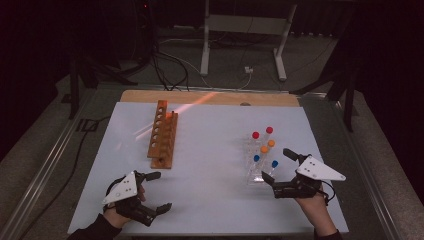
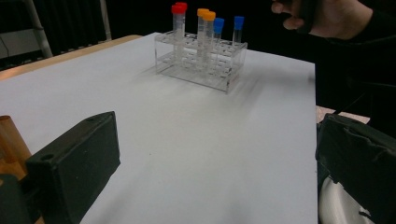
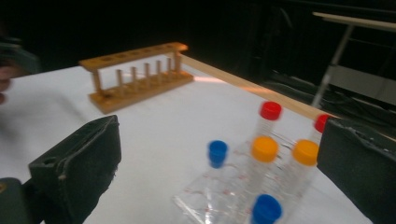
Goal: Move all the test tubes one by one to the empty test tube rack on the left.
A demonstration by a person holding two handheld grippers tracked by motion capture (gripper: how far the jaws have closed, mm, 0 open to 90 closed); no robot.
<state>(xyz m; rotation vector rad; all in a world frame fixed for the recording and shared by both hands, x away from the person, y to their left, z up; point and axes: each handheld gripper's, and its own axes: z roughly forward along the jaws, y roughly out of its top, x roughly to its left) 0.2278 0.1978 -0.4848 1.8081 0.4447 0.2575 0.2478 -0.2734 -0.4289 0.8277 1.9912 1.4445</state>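
Note:
A clear plastic rack [image 1: 254, 175] [image 2: 224, 77] [image 3: 205, 198] on the right of the white table holds several capped tubes: red [image 1: 255, 135], orange [image 1: 264, 149] and blue [image 1: 274, 164]. An empty wooden tube rack [image 1: 164, 136] [image 3: 135, 77] lies left of centre. My right gripper [image 1: 279, 172] [image 3: 219, 154] is open just right of the clear rack, its jaws to either side of the rack's near end, nothing held. My left gripper [image 1: 159, 191] [image 2: 219, 154] is open near the front left edge, empty, pointing across the table at the clear rack.
The white table sheet [image 1: 210, 150] has a wooden strip [image 1: 210, 97] along its far edge. Beyond it stand a metal desk frame [image 1: 245, 30] and cables [image 1: 170, 65] on the floor. A metal rail [image 1: 45, 165] runs along the table's left side.

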